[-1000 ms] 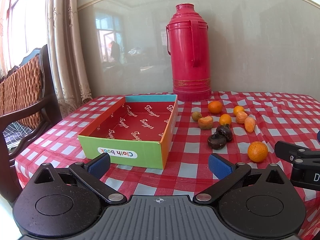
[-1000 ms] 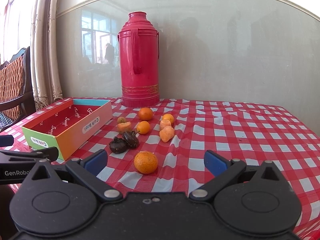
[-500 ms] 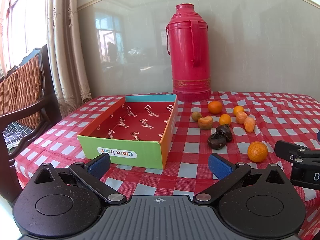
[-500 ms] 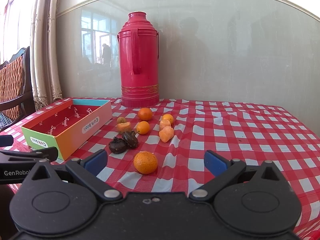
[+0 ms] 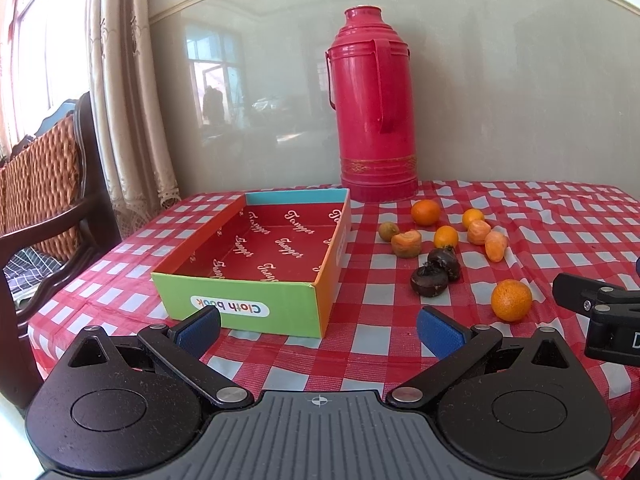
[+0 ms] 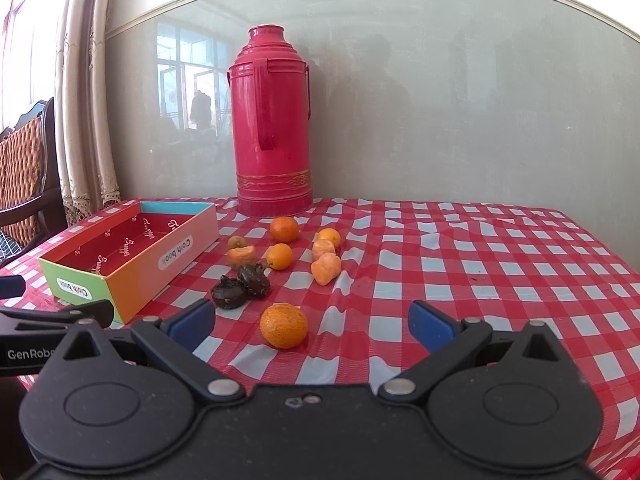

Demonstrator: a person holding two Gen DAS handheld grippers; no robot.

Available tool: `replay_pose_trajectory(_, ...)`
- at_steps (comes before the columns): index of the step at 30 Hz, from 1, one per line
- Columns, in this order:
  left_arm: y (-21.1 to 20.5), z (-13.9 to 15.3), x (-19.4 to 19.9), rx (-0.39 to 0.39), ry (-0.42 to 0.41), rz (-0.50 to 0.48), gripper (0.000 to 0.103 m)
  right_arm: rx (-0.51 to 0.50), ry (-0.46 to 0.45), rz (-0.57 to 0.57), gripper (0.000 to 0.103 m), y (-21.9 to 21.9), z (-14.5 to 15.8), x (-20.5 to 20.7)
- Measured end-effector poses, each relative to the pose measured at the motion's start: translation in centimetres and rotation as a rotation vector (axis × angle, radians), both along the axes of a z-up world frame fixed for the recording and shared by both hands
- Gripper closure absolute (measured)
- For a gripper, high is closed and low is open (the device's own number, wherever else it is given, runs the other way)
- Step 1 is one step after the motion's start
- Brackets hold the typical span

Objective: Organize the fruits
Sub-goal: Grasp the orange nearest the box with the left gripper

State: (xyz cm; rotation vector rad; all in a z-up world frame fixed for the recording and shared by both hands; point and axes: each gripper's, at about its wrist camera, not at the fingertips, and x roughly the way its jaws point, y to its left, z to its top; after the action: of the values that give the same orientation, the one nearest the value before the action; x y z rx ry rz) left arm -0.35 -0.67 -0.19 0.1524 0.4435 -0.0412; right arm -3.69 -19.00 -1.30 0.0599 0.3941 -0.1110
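We hold the left tool (image 5: 318,330) and the right tool (image 6: 311,321) low over the desk's (image 6: 500,280) near edge, both spread wide and holding nothing. Just ahead of the right tool lies the nearest orange (image 6: 284,325), bare cloth to its right. Beyond it the other fruits (image 6: 280,256) cluster beside the box (image 5: 256,256), before the red thermos (image 6: 274,124).

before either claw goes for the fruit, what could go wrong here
The round orange mandarin nearest the open right claw could roll on the wrinkled red checked tablecloth if nudged. The two dark shrivelled fruits touch, so gripping one may drag the other. The open cardboard box looks light and may slide if bumped.
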Motion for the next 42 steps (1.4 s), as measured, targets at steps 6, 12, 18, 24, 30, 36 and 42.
replay_pose_trajectory(6,-1.9,0.2,-0.6,0.084,-0.04,-0.03,0.0,0.025,-0.026,-0.053,0.006,-1.4,0.4,-0.9)
replay_pose_trajectory(12,-5.0,0.7,-0.7,0.158,-0.075,-0.113,0.0,0.06,-0.076,-0.191,0.006,-4.5,1.0,-2.6)
replay_pose_trajectory(18,-8.8,0.5,0.9,0.189,-0.051,-0.209,0.0,0.097,-0.129,-0.265,0.006,-7.5,1.2,-4.5)
replay_pose_trajectory(24,-11.6,-0.3,1.9,0.133,-0.032,-0.282,0.0,0.149,-0.141,-0.285,0.006,-9.3,1.0,-5.4)
replay_pose_trajectory(30,-13.2,-1.6,3.5,0.075,0.021,-0.299,0.0,0.179,-0.143,-0.274,0.006,-9.7,0.9,-5.4)
replay_pose_trajectory(36,-13.5,-3.4,5.9,0.008,0.143,-0.294,0.043,0.192,-0.134,-0.258,0.006,-9.7,0.6,-4.9)
replay_pose_trajectory(42,-14.0,-4.2,5.9,0.009,0.154,-0.311,0.063,0.191,-0.126,-0.249,0.006,-9.6,0.5,-4.5)
